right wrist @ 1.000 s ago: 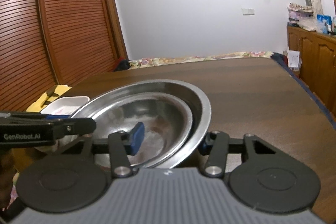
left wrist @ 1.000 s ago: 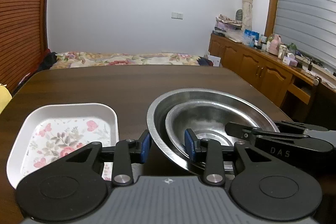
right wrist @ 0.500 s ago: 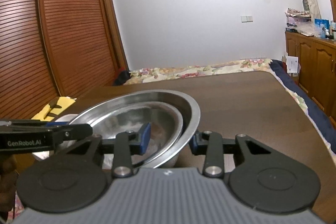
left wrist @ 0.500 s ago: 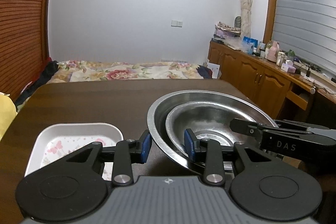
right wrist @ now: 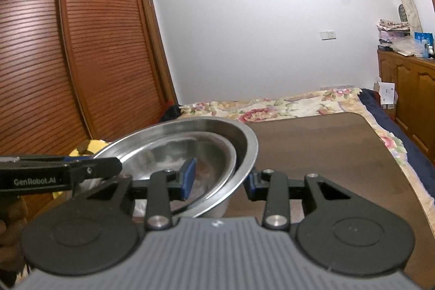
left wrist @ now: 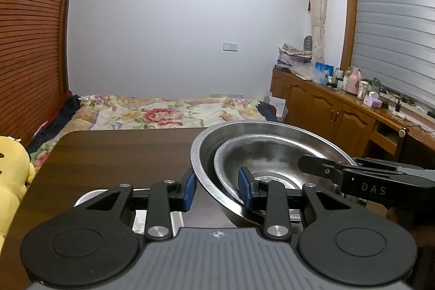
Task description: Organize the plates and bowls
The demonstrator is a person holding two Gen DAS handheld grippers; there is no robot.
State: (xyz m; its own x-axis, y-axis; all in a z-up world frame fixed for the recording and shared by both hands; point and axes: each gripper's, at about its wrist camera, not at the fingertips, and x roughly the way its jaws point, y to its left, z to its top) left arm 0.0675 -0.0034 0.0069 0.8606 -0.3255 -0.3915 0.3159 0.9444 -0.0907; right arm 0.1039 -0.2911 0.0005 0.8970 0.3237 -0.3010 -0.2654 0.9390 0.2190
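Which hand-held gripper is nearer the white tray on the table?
Left. The left hand-held gripper grips the steel bowls directly above the white tray. The right hand-held gripper holds the bowls' opposite rim, farther from it.

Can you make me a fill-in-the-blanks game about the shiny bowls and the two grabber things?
1. The smaller steel bowl sits ____ the bigger steel bowl.
2. The left gripper and the right gripper each clamp the bowls at the ____.
3. The table under the bowls is dark ____.
4. On the bed behind the table lies a cover printed with ____.

Missing words: inside; rim; brown; flowers
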